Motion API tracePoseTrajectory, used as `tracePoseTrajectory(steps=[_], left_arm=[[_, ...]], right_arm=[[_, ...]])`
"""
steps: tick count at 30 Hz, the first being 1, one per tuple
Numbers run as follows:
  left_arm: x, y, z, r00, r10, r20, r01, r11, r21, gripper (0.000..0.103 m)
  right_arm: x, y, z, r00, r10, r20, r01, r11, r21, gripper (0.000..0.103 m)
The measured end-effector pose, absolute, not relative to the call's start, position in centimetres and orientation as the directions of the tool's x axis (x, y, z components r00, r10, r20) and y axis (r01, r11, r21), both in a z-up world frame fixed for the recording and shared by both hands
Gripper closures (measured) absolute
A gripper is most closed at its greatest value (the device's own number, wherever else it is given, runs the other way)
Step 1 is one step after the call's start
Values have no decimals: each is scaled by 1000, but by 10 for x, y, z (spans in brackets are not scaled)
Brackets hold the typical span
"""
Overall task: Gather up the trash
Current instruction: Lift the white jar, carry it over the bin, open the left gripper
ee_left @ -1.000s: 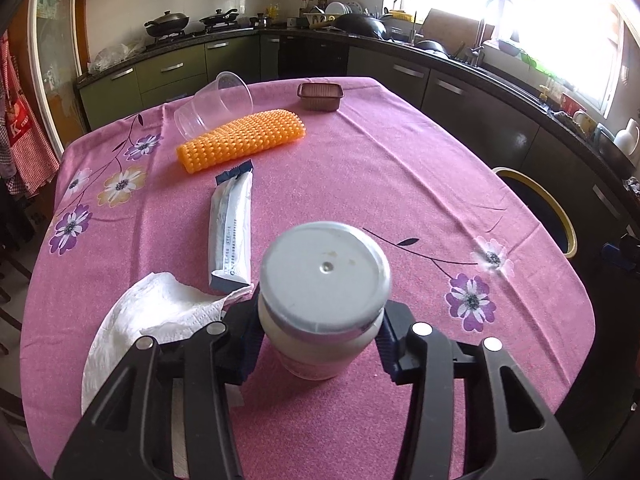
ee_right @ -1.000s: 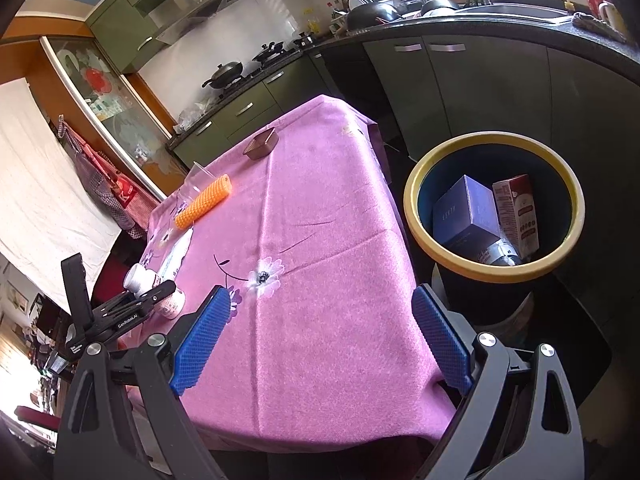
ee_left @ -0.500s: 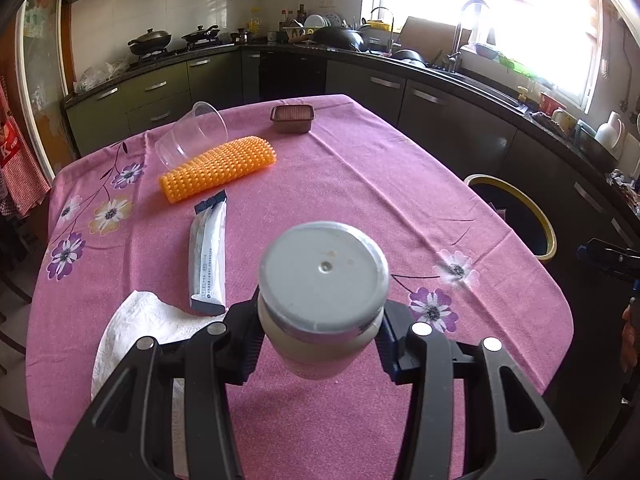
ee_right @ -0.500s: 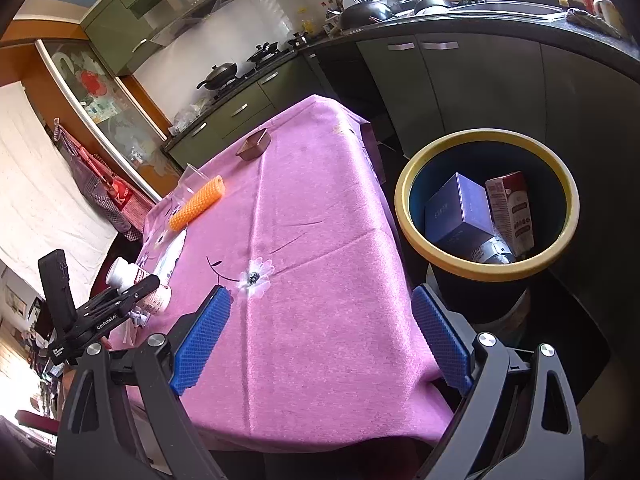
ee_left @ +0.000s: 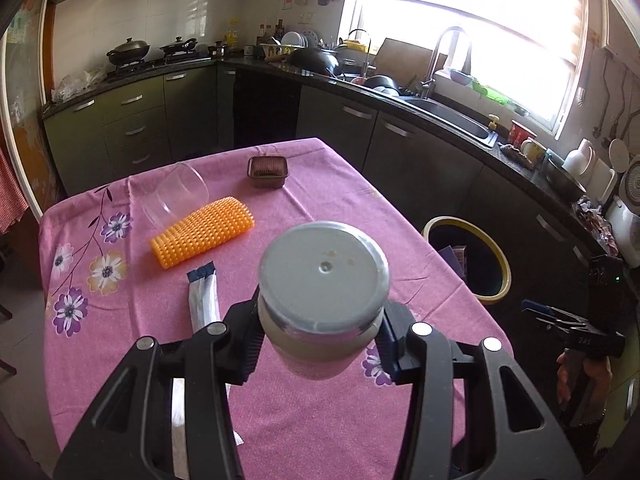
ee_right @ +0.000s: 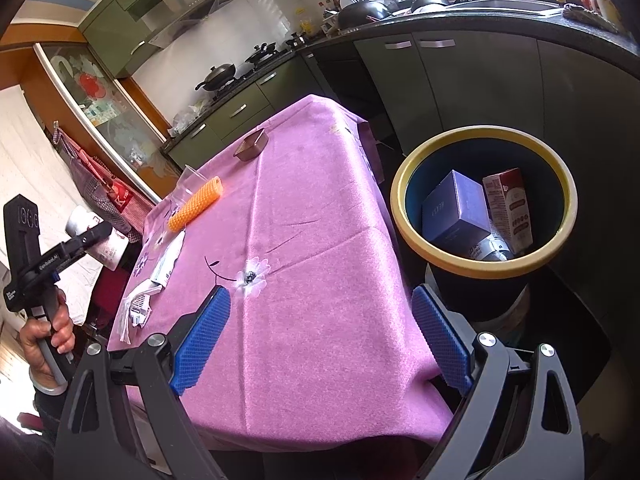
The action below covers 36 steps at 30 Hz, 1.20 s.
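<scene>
My left gripper [ee_left: 320, 344] is shut on a white jar with a grey lid [ee_left: 324, 272] and holds it high above the pink tablecloth [ee_left: 340, 200]; the jar also shows in the right wrist view [ee_right: 98, 236]. The yellow-rimmed trash bin [ee_left: 502, 260] stands on the floor to the table's right, holding a blue box [ee_right: 456, 208] and a red carton [ee_right: 510, 208]. My right gripper [ee_right: 320, 344] is open and empty over the table's near corner. On the table lie an orange spiky roll [ee_left: 202, 232], a clear cup [ee_left: 176, 198], a white tube [ee_left: 204, 300] and a brown tray [ee_left: 267, 171].
A crumpled white paper [ee_right: 136, 308] lies at the table's left edge. Dark kitchen cabinets [ee_left: 420, 160] and a counter with a sink run behind and right of the bin. The bin [ee_right: 484, 200] stands close to the table's corner.
My left gripper has lifted the jar well above the table and swung toward the bin side. The right gripper has stayed open and nearly still.
</scene>
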State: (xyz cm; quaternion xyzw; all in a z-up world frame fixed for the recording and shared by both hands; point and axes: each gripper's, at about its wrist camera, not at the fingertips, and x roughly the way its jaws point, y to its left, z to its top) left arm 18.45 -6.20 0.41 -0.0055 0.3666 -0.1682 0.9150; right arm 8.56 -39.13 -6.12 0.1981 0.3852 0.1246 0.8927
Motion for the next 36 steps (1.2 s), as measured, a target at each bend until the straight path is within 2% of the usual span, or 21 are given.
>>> tracePoseTrajectory(steps=[5,12,21,22,23,25,28,31,36], left_arm=[[192,-127,7,620,-397,-676,434,892,-126,58],[227,-263,-22,455,-535,-712,626,761,-170,58],[281,-417,-83,265,-535,-802,723,661,-202,58],[286,-429,-89,258,-532,-807,725,659,-202,56],[291,-438,-96,252,-525,-813,723,660,-202,46],[295,-446,-99,263,-512,-818,718,670,-189,39],[295,-432,-85,295,-524,-799,699,689,-194,39],[284,-398,-62,365,-526,-768,672,720,-174,39],[246,-316,-32,450,-536,-714,594,777,-209,33]], right_arm=[[78,-415,-53,711,305,-633,-11,905,425,12],[50,-478,-43,770,151,-619,149,902,405,12],[39,-524,-54,773,98,-627,242,867,434,12],[39,-527,-55,772,95,-628,247,866,435,12],[38,-528,-55,772,95,-629,249,865,436,12],[37,-528,-55,772,96,-628,248,864,437,12],[33,-528,-52,776,95,-624,244,867,435,12],[32,-528,-52,777,98,-621,240,867,438,12],[41,-513,-58,767,148,-625,196,873,447,12]])
